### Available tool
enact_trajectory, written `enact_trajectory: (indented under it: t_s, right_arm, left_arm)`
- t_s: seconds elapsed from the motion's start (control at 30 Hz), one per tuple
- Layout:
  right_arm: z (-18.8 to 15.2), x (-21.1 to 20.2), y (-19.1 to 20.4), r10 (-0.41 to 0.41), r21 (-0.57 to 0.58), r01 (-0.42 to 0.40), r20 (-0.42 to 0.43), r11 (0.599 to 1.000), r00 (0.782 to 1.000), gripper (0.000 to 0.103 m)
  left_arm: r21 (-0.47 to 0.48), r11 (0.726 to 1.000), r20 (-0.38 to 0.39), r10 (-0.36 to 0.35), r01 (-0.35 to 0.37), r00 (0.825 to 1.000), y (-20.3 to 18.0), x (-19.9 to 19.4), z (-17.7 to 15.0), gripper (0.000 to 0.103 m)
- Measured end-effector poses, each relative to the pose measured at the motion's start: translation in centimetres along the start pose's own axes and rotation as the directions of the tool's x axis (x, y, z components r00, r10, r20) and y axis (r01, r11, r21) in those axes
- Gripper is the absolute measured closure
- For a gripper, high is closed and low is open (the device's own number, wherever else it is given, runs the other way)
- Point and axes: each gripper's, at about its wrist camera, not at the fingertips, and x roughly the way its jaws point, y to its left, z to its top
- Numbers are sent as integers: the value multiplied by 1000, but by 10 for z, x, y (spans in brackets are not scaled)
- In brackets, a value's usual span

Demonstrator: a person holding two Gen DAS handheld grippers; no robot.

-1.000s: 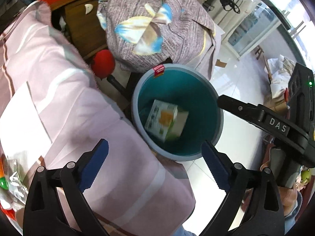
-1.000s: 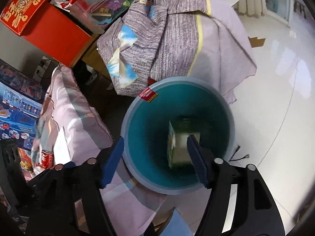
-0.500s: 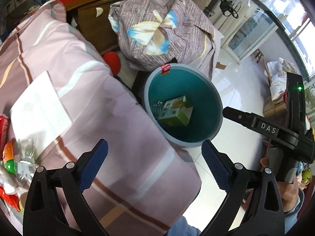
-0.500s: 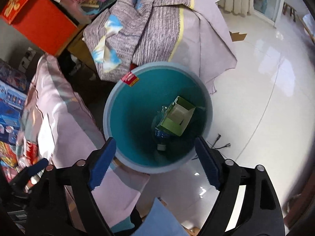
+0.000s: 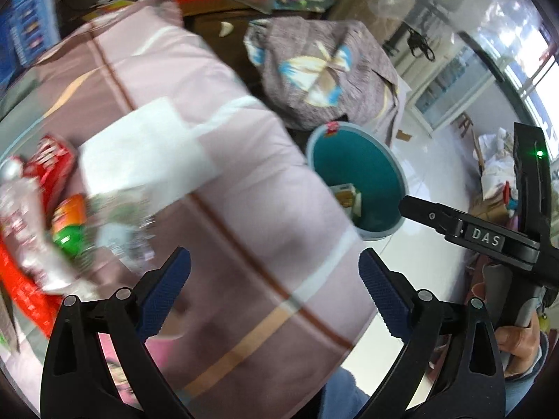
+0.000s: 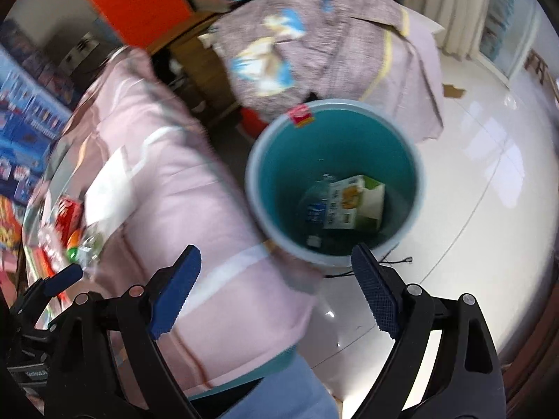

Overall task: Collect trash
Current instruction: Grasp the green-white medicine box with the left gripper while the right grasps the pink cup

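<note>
A teal bin (image 6: 349,139) with a grey rim stands on the floor beside the bed. A green and white carton (image 6: 353,206) lies at its bottom next to a plastic bottle (image 6: 316,206). My right gripper (image 6: 276,269) hangs open and empty above the bin's near rim. My left gripper (image 5: 274,279) is open and empty over the pink quilt (image 5: 244,174), with the bin (image 5: 353,160) to its far right. On the bed at the left lie a red snack pack (image 5: 49,160), an orange and green can (image 5: 70,223), a silvery wrapper (image 5: 24,230) and a white paper (image 5: 139,153), all blurred.
A bundle in grey-purple patterned cloth (image 5: 325,70) sits behind the bin. An orange box (image 6: 132,0) rests on a wooden cabinet further back. Glossy white floor (image 6: 489,209) spreads to the right of the bin. A person's blue trouser leg (image 6: 279,391) shows at the bottom.
The carton has settled on the bin's bottom. Both grippers have drawn back from the bin and swung left over the bed, bringing the trash there into view. The right jaws stand wider.
</note>
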Motion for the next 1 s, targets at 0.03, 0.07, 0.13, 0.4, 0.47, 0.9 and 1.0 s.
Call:
enact_trajectory:
  t_s: [0.03,0.07,0.13,0.4,0.47,0.9,1.0]
  right_arm:
    - [-2,-2,13,9,-20,-9,0,1000,1000,19]
    - [-4,-3,23,12,-38,-12,0,999,1000,19]
    - [-8,-4,47,17,-82,-17,1,996,1000,19]
    - [-40,4,138,72,-208,-87,-81,974,994,19]
    - [-52,9,160,70,-243,-94,-107,965,992,19]
    - [-98,49,222,103,-160,-154,-290,975,951,19]
    - [-98,61,231,79,-153,-129,-295,980,952,19]
  left_arm:
    - [-9,1000,7,5,-5,1000,7,-5,-3,6]
    - [-20,1000,16,11,-11,1000,17,-10,-7,6]
    - [-46,999,34,24,-22,999,37,-22,-15,6]
    - [-143,985,92,113,-99,989,129,-71,-52,6]
    - [-172,979,106,127,-107,986,151,-80,-62,6]
    - [-275,944,163,232,-181,959,247,-119,-121,5]
    - [-297,936,176,249,-190,952,265,-123,-130,5]
